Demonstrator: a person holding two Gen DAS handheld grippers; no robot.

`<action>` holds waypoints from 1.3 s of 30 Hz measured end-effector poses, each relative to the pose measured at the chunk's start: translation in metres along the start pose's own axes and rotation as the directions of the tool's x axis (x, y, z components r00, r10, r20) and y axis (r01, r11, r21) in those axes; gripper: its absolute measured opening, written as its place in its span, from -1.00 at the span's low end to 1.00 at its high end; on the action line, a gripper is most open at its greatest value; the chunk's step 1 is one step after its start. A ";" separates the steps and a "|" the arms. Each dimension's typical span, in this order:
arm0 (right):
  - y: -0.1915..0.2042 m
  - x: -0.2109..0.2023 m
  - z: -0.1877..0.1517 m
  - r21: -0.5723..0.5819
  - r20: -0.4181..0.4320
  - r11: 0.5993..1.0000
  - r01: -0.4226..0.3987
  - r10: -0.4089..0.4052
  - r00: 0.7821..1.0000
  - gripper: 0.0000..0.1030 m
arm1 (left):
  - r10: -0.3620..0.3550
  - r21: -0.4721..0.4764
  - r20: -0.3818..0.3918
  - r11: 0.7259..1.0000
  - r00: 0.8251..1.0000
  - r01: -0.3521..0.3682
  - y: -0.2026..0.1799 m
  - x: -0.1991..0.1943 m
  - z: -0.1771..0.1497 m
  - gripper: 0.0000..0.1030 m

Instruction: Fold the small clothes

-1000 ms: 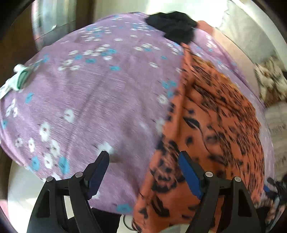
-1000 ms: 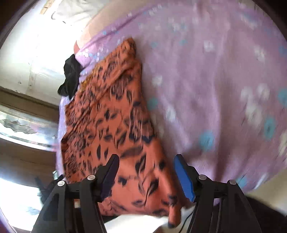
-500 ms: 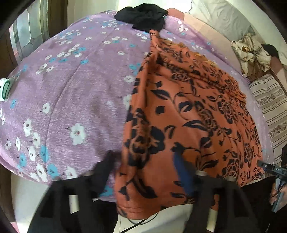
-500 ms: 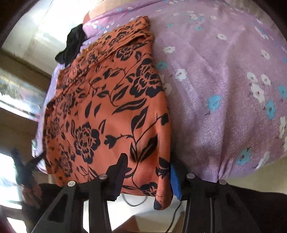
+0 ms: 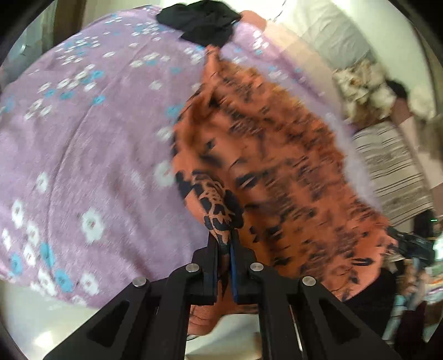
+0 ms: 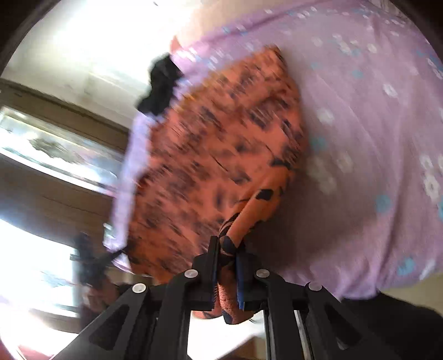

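- Left gripper [image 5: 225, 243]: you have its jaws clamped on the near edge of the orange garment. They have just been closing, and a bunched fold of the cloth now sits pinched between the pads and stands up in front of them.
- Right gripper [image 6: 227, 246]: your other jaws have also just been closing and now pinch a gathered corner of the same garment. A roll of the cloth passes between the pads and hangs below them.
- Orange garment [image 5: 277, 166]: orange cloth with a black floral print. It lies spread on the purple bedspread and reaches from the near edge of the bed toward the far side. In the right wrist view [image 6: 221, 138] it takes up the left part of the bed surface. Its near edge is lifted where your two grippers hold it. Both views are blurred, so finer folds cannot be told.
- Purple bedspread [image 5: 97, 152]: lilac cloth with small white and blue flowers. It covers the bed under the garment and lies bare on one side of it.
- Black cloth [image 5: 199, 22]: a crumpled dark piece at the far edge of the bed, touching or just beyond the far tip of the orange garment. In the right wrist view [image 6: 160, 85] it sits at the upper left.
- Striped cloth [image 5: 393, 166]: pale with dark stripes, off the bed at the right of the left wrist view.
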State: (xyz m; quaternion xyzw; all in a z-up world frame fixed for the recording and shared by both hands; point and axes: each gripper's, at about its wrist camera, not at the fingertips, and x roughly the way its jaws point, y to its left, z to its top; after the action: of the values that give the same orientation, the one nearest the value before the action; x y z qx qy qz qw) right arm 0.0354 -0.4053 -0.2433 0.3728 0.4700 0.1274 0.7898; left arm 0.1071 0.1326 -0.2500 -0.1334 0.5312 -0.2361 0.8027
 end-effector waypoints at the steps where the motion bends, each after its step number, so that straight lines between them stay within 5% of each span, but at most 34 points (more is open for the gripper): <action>1: 0.002 -0.008 0.013 0.008 0.045 0.999 -0.042 0.042 0.998 -0.82 | -0.027 0.001 0.011 1.000 1.000 0.027 -0.003 -0.005 0.010 -0.86; 4: 0.005 -0.015 0.052 0.047 0.142 0.993 -0.104 0.097 0.985 -0.83 | -0.067 0.017 0.045 0.998 0.997 0.066 -0.012 -0.014 0.051 -0.87; 8: -0.003 -0.006 0.118 0.093 0.254 0.991 -0.094 0.067 0.965 -0.83 | -0.062 0.028 0.106 0.998 0.992 0.060 -0.022 -0.010 0.125 -0.87; 17: -0.054 0.035 0.240 0.277 0.440 0.953 -0.126 -0.009 0.898 -0.83 | 0.016 -0.090 0.155 0.996 0.988 -0.002 -0.003 0.072 0.269 -0.86; 19: -0.074 0.054 0.263 0.362 0.482 0.923 -0.132 -0.064 0.874 -0.75 | 0.053 -0.149 0.117 0.988 0.992 -0.036 0.012 0.100 0.292 -0.84; 22: -0.109 0.077 0.279 0.479 0.473 0.856 -0.196 -0.064 0.879 -0.64 | 0.110 -0.246 0.019 0.964 0.994 -0.102 0.039 0.140 0.293 -0.80; 24: -0.113 0.084 0.276 0.481 0.477 0.854 -0.197 -0.066 0.877 -0.62 | 0.110 -0.282 0.041 0.955 0.993 -0.094 0.045 0.143 0.282 -0.77; 26: -0.097 0.090 0.269 0.388 0.437 0.914 -0.122 -0.065 0.897 -0.61 | 0.085 -0.302 0.135 0.952 0.987 -0.040 0.045 0.124 0.271 -0.58; 27: -0.088 0.093 0.267 0.349 0.408 0.933 -0.084 -0.071 0.910 -0.61 | 0.100 -0.317 0.219 0.948 0.971 -0.026 0.043 0.104 0.264 -0.20; 28: -0.073 0.098 0.264 0.300 0.371 0.953 -0.031 -0.087 0.925 -0.61 | 0.119 -0.327 0.298 0.945 0.947 -0.016 0.040 0.086 0.256 0.30; 29: -0.055 0.104 0.262 0.245 0.341 0.970 0.010 -0.096 0.935 -0.61 | 0.138 -0.336 0.370 0.942 0.919 -0.006 0.036 0.068 0.247 0.47; 31: -0.019 0.118 0.252 0.116 0.277 0.991 0.061 -0.092 0.956 -0.60 | 0.180 -0.353 0.505 0.935 0.844 0.013 0.022 0.028 0.223 0.60; 32: 0.004 0.132 0.244 0.032 0.220 0.995 0.094 -0.099 0.971 -0.59 | 0.197 -0.360 0.526 0.933 0.827 0.007 0.015 0.016 0.213 0.64; 34: 0.042 0.160 0.221 -0.102 0.114 0.988 0.120 -0.108 0.988 -0.59 | 0.261 -0.382 0.479 0.921 0.838 -0.068 -0.003 0.007 0.194 0.72; 36: 0.073 0.197 0.199 -0.213 -0.011 0.971 0.110 -0.115 0.993 -0.59 | 0.290 -0.347 0.387 0.925 0.875 -0.154 -0.017 0.020 0.177 0.72; 39: 0.113 0.253 0.166 -0.338 -0.150 0.935 0.109 -0.168 0.974 -0.59 | 0.315 -0.287 0.297 0.930 0.902 -0.230 -0.021 0.052 0.164 0.72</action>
State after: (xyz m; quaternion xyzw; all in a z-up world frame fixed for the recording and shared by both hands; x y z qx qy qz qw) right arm 0.3244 -0.2660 -0.2808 0.1897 0.5355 0.1798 0.8031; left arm 0.2687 0.0814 -0.2155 -0.1940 0.4242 -0.0269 0.8841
